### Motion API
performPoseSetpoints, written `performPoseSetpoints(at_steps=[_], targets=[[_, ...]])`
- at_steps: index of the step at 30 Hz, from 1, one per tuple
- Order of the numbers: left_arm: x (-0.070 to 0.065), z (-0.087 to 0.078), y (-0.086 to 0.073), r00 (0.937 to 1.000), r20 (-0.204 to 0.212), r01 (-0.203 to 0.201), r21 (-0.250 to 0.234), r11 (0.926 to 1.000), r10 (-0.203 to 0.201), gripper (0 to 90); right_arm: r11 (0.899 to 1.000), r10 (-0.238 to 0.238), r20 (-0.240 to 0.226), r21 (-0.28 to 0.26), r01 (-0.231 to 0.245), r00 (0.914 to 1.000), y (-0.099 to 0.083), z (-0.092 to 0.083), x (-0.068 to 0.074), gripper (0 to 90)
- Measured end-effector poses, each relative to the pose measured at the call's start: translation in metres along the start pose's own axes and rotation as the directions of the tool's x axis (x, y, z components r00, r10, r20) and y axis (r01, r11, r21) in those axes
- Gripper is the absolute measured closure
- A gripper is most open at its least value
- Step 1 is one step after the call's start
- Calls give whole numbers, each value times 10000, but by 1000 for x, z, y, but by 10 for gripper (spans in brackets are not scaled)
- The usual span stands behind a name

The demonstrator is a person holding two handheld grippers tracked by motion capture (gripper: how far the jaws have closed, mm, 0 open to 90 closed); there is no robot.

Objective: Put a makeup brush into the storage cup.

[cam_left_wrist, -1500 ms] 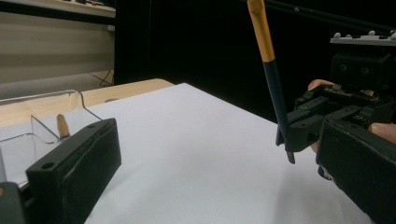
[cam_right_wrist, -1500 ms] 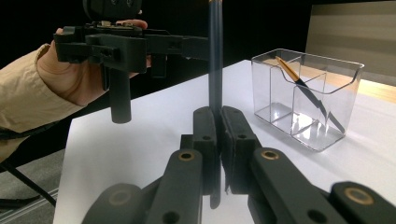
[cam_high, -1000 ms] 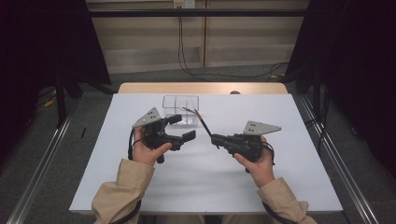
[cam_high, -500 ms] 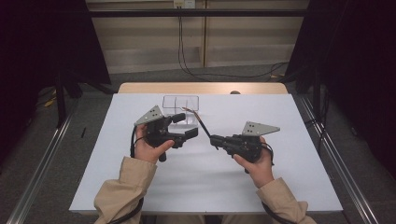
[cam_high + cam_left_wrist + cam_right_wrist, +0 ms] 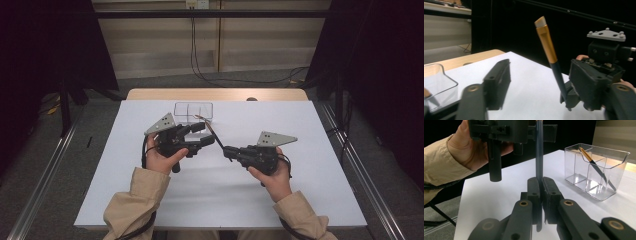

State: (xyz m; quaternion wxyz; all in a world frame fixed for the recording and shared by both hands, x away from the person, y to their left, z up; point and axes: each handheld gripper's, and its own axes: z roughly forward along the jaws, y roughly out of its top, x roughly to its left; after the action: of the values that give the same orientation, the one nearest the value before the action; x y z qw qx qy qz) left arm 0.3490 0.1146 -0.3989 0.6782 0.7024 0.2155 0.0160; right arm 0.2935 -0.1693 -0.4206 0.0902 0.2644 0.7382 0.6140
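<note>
Nearest the person, the right gripper (image 5: 229, 149) is clamped on the dark handle of a makeup brush (image 5: 549, 52), close to the handle's end. Seen in the left gripper view, the brush stands up at a slant with its gold collar and pale bristles in the air. With so little handle inside the jaws and most of the length sticking out, the brush could pivot or slide if anything nudges its top.

Just beyond it, the left gripper (image 5: 202, 134) has its jaws spread apart and holds nothing. In the right gripper view, the brush handle rises in front of that gripper's body, so the two are very near. If the left jaws close off-centre, or before the brush sits between them, they may knock it sideways out of the right gripper's hold and drop it on the white table (image 5: 310, 200).

Farther back stands a clear divided box (image 5: 596, 170) with a second brush (image 5: 594, 165) leaning in one compartment. A careless swing of the held brush could strike the box's rim, tipping the light box or jarring that leaning brush.
</note>
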Motion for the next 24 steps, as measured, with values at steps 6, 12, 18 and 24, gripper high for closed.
performPoseSetpoints(at_steps=[6,12,18,24], targets=[[-4,2,0,9997,197,-169,213,9996,164,481,10000,-5,6,10,5,10000,-1,0,0,851],[-4,5,-3,9986,518,89,152,9998,-97,613,10000,-43,-7,68,43,10000,-2,2,1,851],[-3,3,-2,9983,514,287,-52,9996,-284,707,10000,-7,-15,86,8,10000,-3,3,2,851],[-3,2,-2,9943,796,722,-168,9972,-707,779,9999,-71,14,91,71,10000,-3,4,2,851]])
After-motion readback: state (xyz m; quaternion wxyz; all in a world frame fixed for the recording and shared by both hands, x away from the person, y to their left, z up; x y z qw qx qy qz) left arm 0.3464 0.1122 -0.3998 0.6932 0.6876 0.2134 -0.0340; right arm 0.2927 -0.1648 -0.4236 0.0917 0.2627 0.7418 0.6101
